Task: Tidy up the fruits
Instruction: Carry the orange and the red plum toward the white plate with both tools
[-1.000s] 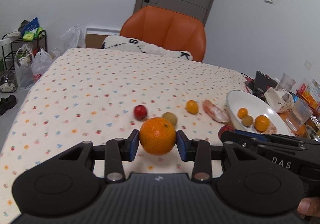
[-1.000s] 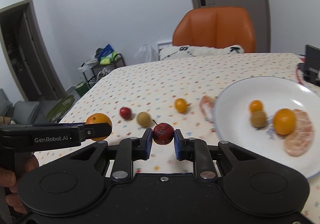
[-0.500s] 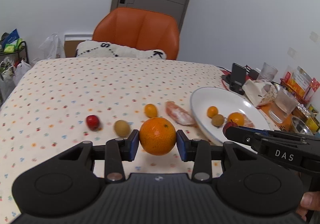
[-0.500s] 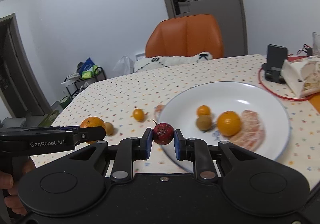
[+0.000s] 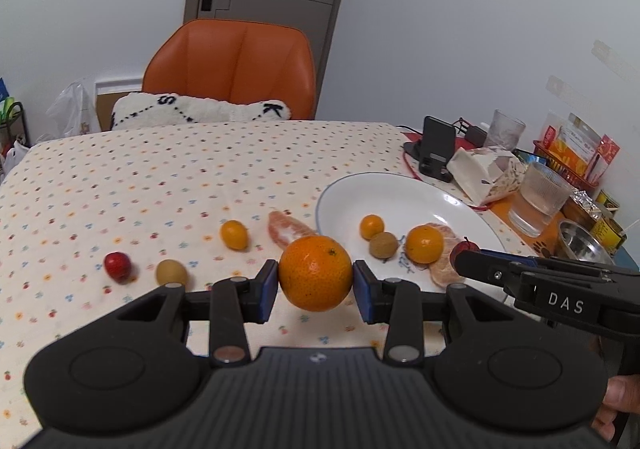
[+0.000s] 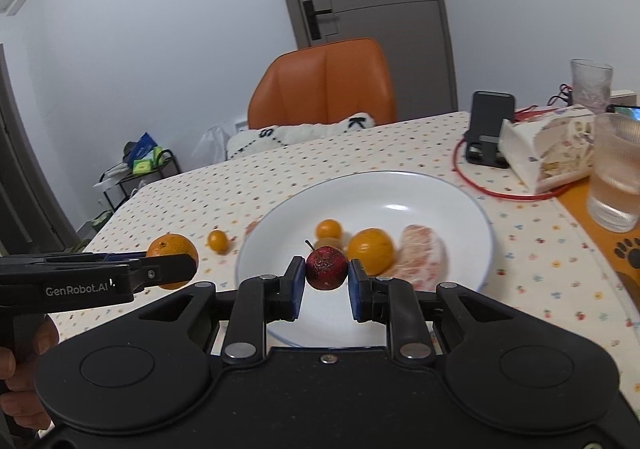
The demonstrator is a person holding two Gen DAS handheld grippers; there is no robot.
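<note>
Both loads are in the air and the step in hand looks like delivery to the plate (image 6: pixel 460 209). The right gripper (image 6: pixel 323 281) is clamped on a small red fruit (image 6: pixel 326 267), held over the plate's near part; the left gripper (image 5: pixel 315 285) is clamped on an orange (image 5: pixel 315 273), held above the cloth just left of the plate's rim. The next move probably calls for lowering the red fruit onto bare china and parting the fingers, then bringing the orange across. The near middle of the plate is taken: a kumquat (image 6: pixel 329 229), a brown fruit (image 5: pixel 383 245), a mandarin (image 6: pixel 370 250) and a peeled segment (image 6: pixel 420 255) sit close together, so the far or left part is the free ground. On the cloth a second kumquat (image 5: pixel 234 235), a pink segment (image 5: pixel 286 233), another brown fruit (image 5: pixel 171 272) and a red one (image 5: pixel 117 265) wait. A glass (image 6: pixel 616 173) and a phone stand (image 6: pixel 490 129) stand to the right, probably clear of the drop, though fisheye bending makes that hard to judge.
</note>
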